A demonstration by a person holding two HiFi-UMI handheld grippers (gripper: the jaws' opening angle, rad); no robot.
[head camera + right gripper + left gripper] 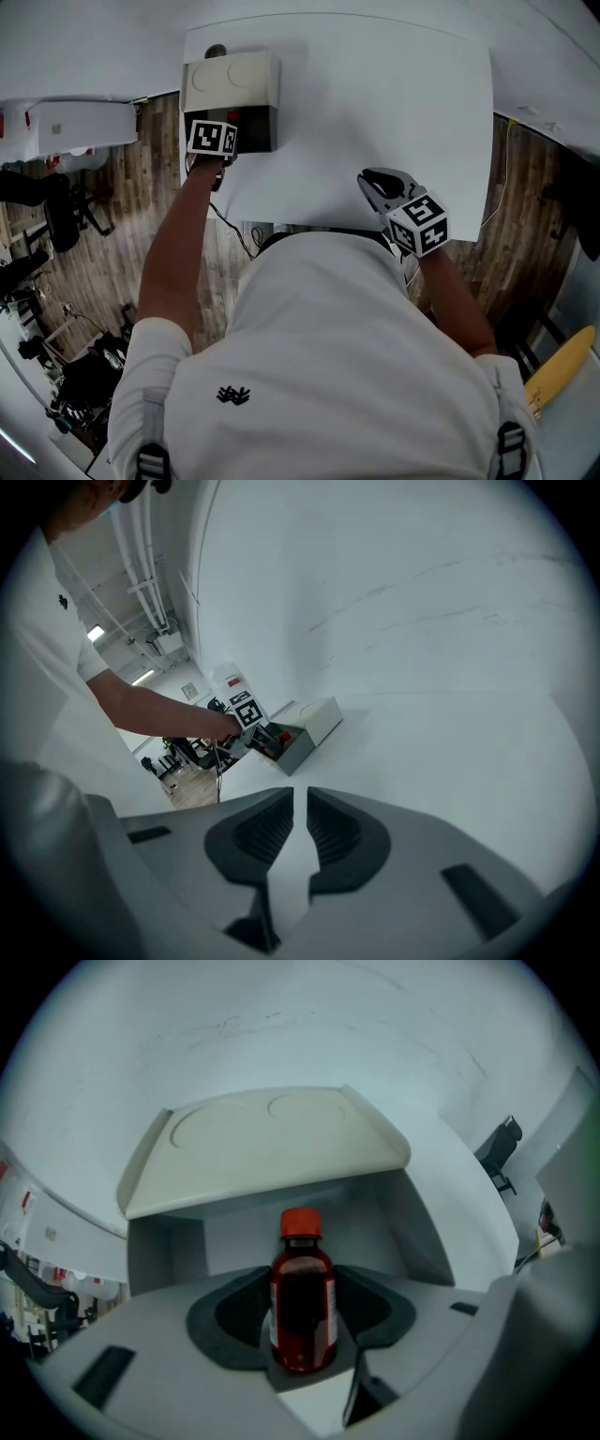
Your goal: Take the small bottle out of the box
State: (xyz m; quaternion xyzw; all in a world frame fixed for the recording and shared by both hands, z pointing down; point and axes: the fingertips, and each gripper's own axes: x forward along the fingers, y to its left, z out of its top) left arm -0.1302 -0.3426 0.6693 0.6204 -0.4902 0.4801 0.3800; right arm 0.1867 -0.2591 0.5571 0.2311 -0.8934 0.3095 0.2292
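Gripping the small bottle (302,1283) in my left hand-held gripper (301,1335), jaws closed on its sides, I see it upright at the open mouth of the box (272,1143). My right hand-held gripper (298,832), nearly closed and empty, hangs well apart over the table (450,742).

Box (230,89) sits at the far left corner of the table (375,112), open side facing the person, lid (272,1143) lifted over the opening. The left claw (302,1335) reaches into that opening with the bottle (302,1288) upright between its jaws, which press its sides, box wall right behind it. The right claw (370,180) hangs over the near edge, well right of the box, jaws nearly together on nothing.
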